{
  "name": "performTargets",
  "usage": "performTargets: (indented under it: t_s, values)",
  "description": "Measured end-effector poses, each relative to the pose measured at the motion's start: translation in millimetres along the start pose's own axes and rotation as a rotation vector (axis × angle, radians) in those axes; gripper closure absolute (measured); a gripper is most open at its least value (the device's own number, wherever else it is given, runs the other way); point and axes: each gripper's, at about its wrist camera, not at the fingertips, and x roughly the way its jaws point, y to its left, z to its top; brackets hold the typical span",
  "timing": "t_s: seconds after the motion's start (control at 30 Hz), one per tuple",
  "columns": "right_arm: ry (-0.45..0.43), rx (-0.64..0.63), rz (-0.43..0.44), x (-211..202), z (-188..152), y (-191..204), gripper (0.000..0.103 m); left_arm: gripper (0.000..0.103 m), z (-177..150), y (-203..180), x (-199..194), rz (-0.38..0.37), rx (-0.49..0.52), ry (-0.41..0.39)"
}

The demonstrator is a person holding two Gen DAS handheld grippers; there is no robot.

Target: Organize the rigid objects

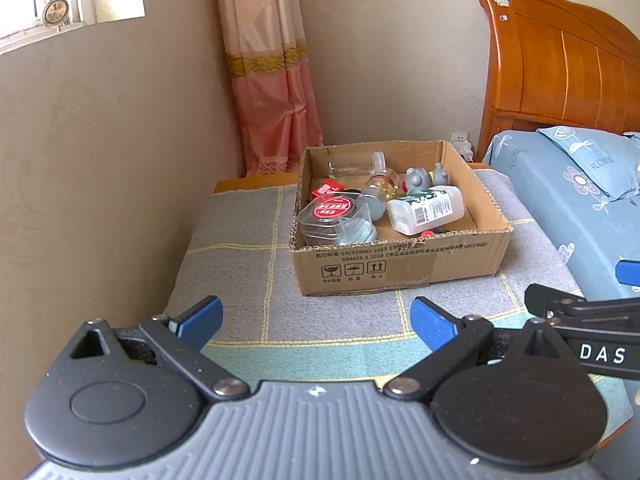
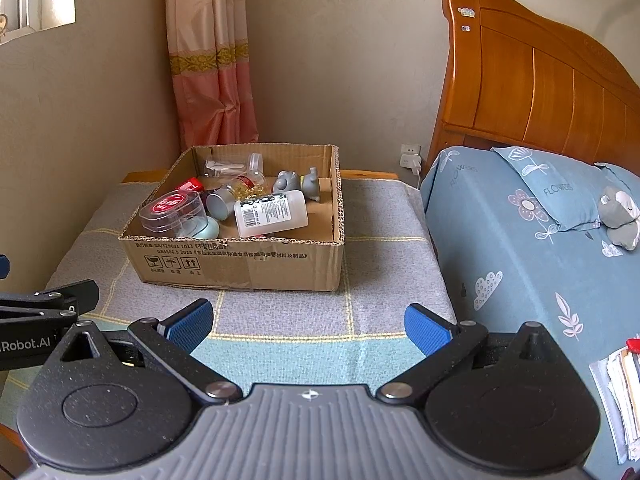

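Note:
A cardboard box (image 1: 400, 264) (image 2: 240, 264) stands on a cloth-covered bedside table (image 1: 248, 280) (image 2: 380, 240). In it lie a white plastic bottle (image 1: 428, 210) (image 2: 272, 213), a clear round tub with a red label (image 1: 332, 216) (image 2: 170, 208), a jar of yellow capsules (image 1: 380, 188) (image 2: 240, 190), grey animal figurines (image 1: 420, 178) (image 2: 300, 182), a red item (image 1: 326, 189) and clear glassware (image 1: 348, 168). My left gripper (image 1: 316, 320) is open and empty, well short of the box. My right gripper (image 2: 308, 326) is open and empty, also short of it.
A bed with blue floral bedding (image 2: 520, 248) (image 1: 568, 208) and a wooden headboard (image 2: 540, 88) lies to the right. A grey plush toy (image 2: 620, 216) rests on it. Walls and a pink curtain (image 1: 272, 80) stand behind. Papers (image 2: 620, 392) lie at lower right.

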Motion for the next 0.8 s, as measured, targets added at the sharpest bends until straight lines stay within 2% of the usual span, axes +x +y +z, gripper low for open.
performTargets:
  t_s: [0.8]
  values:
    - [-0.002, -0.001, -0.001, 0.7, 1.5, -1.5, 0.000, 0.003, -0.4, -0.5, 1.9, 0.003, 0.000, 0.001]
